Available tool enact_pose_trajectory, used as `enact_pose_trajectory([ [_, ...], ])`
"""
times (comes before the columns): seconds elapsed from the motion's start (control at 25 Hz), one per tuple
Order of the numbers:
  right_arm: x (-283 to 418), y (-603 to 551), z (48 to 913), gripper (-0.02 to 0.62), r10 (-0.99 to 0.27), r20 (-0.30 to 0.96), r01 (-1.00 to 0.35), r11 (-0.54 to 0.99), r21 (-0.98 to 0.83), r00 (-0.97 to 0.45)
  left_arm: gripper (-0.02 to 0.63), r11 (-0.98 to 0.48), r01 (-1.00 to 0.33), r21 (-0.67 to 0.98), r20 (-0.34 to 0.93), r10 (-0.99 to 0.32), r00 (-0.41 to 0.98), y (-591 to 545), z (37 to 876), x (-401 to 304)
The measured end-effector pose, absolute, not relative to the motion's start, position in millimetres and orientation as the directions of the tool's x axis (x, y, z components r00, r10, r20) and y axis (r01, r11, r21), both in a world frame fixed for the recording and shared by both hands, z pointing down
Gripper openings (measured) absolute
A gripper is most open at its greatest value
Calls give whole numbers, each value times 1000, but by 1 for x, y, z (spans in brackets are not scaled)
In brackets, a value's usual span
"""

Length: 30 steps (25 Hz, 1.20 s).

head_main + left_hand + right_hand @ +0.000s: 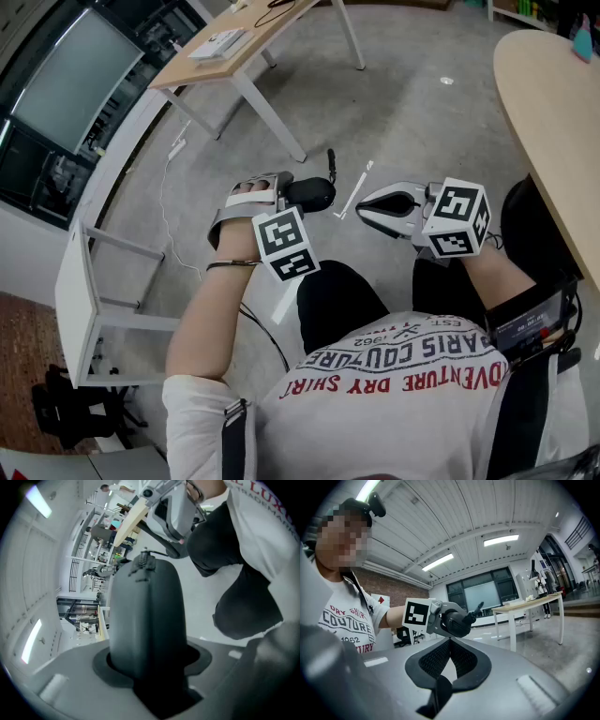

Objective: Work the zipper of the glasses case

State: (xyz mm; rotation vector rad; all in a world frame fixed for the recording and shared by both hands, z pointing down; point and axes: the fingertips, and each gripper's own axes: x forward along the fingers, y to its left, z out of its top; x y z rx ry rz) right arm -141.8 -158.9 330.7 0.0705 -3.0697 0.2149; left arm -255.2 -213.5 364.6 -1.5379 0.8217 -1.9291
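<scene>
The left gripper [291,190] tilts downward on an outstretched forearm above the lap, clamped on the black glasses case [313,195], whose zipper pull [331,161] sticks out on the far side. The right gripper [364,209] is held level just right of the case and points left at it, jaws closed on nothing

Black on the glasses case [314,194]. Black-and-white squares on the marker cubes [284,244]. Grey across the floor [422,103].

Left gripper [287,192] tilted downward, jaws clamped on the glasses case [312,194]; right gripper [364,208] held level, jaws closed together, empty, tips facing the left gripper; both forearms extended forward.
</scene>
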Motion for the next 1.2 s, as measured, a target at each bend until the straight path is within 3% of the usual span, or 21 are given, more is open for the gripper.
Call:
enact_pose_trajectory([
  [0.12, -142, -165, 322, 0, -104, 43, -107, 990, -94, -994, 249, -657, 97, -747, 613, -738, -281, -223, 350, -263],
  [0.24, -140, -173, 311, 57, -165, 2, -165, 985, -41, -986, 249, -591, 157, -792, 523, -787, -327, -233, 327, -259],
  [0.52, -125, -178, 274, 74, -305, -135, -325, 933, 157, -943, 249, -438, 137, -888, 375, -865, -333, -244, 284, -225],
  [0.76, -118, -188, 262, 117, -403, -162, -434, 837, 334, -901, 249, -541, 13, -841, 510, -800, -316, -239, 302, -207],
  [1.0, -113, -191, 263, 118, -488, -163, -505, 740, 444, -857, 249, -614, -79, -785, 606, -737, -299, -238, 319, -197],
  [1.2, -113, -192, 265, 38, -488, -166, -507, 740, 443, -857, 249, -656, -110, -747, 656, -699, -285, -236, 331, -198],
])
